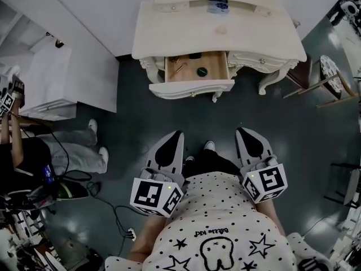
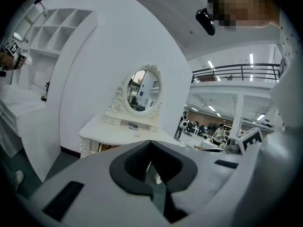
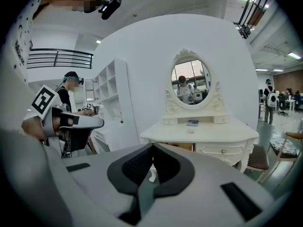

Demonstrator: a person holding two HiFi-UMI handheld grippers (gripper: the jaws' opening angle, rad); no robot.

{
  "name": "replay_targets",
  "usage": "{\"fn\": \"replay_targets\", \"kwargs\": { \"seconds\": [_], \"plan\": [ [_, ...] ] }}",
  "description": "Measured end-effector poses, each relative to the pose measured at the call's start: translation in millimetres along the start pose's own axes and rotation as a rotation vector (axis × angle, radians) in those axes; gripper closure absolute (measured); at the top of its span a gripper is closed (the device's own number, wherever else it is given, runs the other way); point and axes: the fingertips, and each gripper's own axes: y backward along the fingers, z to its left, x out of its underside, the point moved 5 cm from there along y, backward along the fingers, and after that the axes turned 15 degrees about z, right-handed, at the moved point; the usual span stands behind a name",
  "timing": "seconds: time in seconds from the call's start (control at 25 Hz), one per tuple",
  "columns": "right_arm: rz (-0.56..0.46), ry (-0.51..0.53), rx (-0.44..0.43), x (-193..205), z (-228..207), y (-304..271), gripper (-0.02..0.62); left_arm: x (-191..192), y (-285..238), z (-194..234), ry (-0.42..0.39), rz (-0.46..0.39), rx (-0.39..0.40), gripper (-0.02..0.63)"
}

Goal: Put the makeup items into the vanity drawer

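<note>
The white vanity (image 1: 169,38) stands ahead of me with its middle drawer (image 1: 192,88) pulled open. Inside the drawer lie a dark green round item (image 1: 201,71), a thin brown pencil-like stick (image 1: 177,68) and a small dark piece (image 1: 194,55). A small blue item (image 1: 218,5) and a pale round one (image 1: 221,30) rest on the vanity top. My left gripper (image 1: 174,135) and right gripper (image 1: 243,131) are held low over the dark floor, well short of the drawer. Both are shut with nothing in them. The right gripper view shows the vanity (image 3: 213,132) and its oval mirror (image 3: 191,83).
A white shelf unit (image 1: 51,78) stands at the left. Another person (image 1: 73,145) with grippers sits beside it. A wooden chair (image 1: 321,83) is right of the vanity. Cables (image 1: 113,213) and gear lie on the floor at the lower left.
</note>
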Motion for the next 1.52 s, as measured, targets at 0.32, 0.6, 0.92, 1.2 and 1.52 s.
{"fn": "replay_targets", "kwargs": {
  "seconds": [0.32,0.6,0.92,1.2,1.52],
  "plan": [
    [-0.01,-0.039,0.036,3.1,-34.5,5.9,0.586,-9.8,-28.8,-18.8,0.007,-0.019,0.035,0.609],
    [0.017,-0.011,0.062,-5.6,-40.3,-8.1,0.586,-16.7,-45.2,-2.1,0.008,0.003,0.044,0.609],
    [0.005,-0.054,0.141,-40.3,-40.0,-36.3,0.586,-50.7,-64.0,43.7,0.006,0.027,0.072,0.611],
    [0.006,-0.107,0.164,-61.8,-34.1,-67.3,0.586,-80.3,-77.3,83.0,0.011,0.038,0.074,0.609],
    [-0.003,-0.149,0.156,-69.7,-21.0,-93.0,0.586,-89.1,-86.6,92.5,-0.049,0.065,0.145,0.609]
  ]
}}
